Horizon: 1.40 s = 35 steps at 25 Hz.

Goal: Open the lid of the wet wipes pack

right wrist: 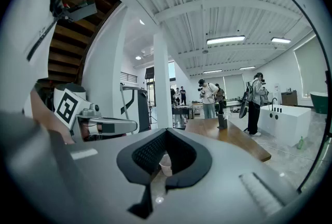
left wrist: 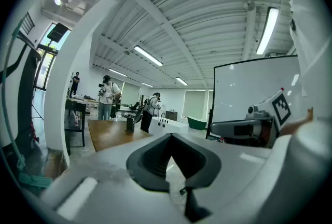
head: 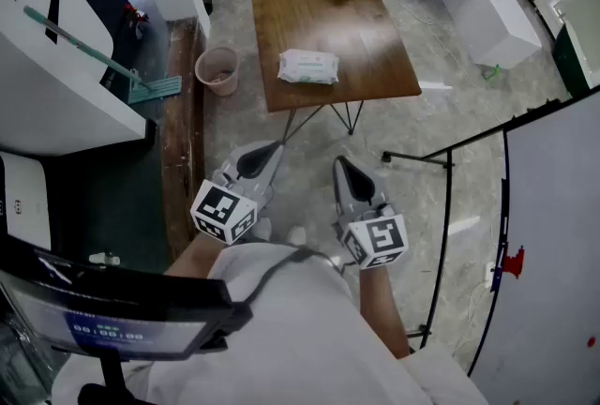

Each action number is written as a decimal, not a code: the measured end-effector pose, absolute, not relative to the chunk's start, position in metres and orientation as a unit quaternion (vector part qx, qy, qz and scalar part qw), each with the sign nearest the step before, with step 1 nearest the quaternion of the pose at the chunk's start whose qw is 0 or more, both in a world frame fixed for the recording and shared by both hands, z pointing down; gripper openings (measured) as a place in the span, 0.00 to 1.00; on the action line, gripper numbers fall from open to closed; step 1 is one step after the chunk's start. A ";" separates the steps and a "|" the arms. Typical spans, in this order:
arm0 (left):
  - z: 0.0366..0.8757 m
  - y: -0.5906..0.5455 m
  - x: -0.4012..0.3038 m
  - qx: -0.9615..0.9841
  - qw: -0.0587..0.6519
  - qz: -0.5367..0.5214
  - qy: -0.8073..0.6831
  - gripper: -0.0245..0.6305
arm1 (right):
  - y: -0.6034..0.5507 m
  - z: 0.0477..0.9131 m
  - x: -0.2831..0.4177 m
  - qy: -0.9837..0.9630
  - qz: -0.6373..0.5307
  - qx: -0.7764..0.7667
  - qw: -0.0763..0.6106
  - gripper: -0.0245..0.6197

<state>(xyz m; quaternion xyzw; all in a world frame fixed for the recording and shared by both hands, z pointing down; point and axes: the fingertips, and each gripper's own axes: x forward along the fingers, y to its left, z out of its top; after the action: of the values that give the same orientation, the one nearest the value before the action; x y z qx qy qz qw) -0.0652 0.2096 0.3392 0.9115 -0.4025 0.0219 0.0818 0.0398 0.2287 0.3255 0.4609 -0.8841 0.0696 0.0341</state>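
On the table (head: 300, 0), wet wipes pack (head: 308, 66)

open floor (head: 309, 171) up to table (head: 309, 9), bin (head: 217, 70) leftward

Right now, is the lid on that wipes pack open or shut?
Shut, it seems: the wipes pack lies flat on the table, with no flap raised.

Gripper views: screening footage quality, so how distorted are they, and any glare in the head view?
Left gripper view: heavy fisheye, black corners, bowed ceiling beams, claw soft. Right gripper view: same curvature, ceiling lamp bright. Head view: sharp, pale glare on the table beside the wet wipes pack.
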 end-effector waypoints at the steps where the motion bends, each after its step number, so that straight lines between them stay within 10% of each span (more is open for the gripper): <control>1: 0.338 0.208 -0.066 0.912 0.081 0.022 -0.402 0.05 | 0.227 0.325 0.038 -0.884 0.068 0.461 0.034 0.05; 35: 0.355 0.199 -0.139 0.918 0.085 0.023 -0.386 0.05 | 0.227 0.336 -0.029 -0.872 0.081 0.481 0.028 0.05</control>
<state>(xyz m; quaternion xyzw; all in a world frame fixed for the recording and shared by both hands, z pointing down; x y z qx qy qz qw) -0.1394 0.1986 0.3554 0.9181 -0.3865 0.0233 0.0850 -0.0285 0.2266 0.3362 0.4813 -0.8723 0.0814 0.0284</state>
